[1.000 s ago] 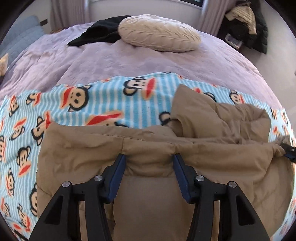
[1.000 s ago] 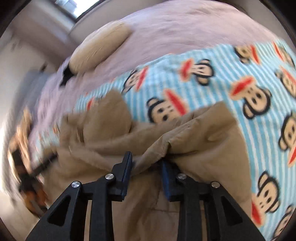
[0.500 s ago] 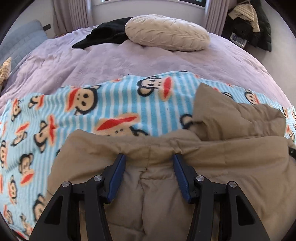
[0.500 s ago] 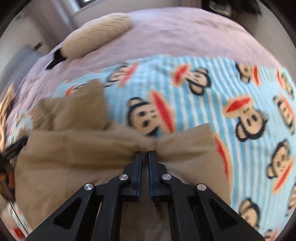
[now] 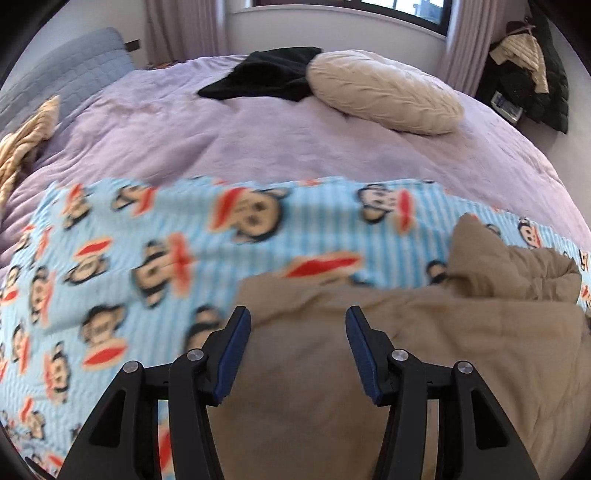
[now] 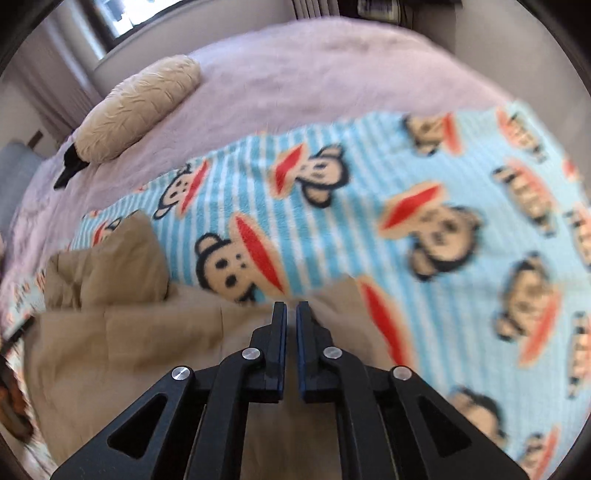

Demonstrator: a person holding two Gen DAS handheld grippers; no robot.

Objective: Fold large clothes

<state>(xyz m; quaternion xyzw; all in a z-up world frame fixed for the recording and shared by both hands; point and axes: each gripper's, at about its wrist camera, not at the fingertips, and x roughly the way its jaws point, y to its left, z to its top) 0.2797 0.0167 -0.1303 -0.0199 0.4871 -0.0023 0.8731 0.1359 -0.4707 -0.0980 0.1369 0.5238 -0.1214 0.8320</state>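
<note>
Pinching tan garment [image 6: 147,332]: right gripper [image 6: 291,307]

Soft daylight from the window [image 5: 402,9] at the far wall, even and bright, no hard shadows or glare, strong fisheye bending with black corners, motion blur smearing the monkey-print blanket [image 6: 461,229] in both views, far pillow [image 5: 384,96] fairly sharp

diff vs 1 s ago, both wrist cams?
The right claw went from open around the tan jacket edge to shut on it. The left claw slid left along the edge towards the jacket's corner, its jaws staying open. Monkey blanket, cream pillow and black garment unchanged.
</note>
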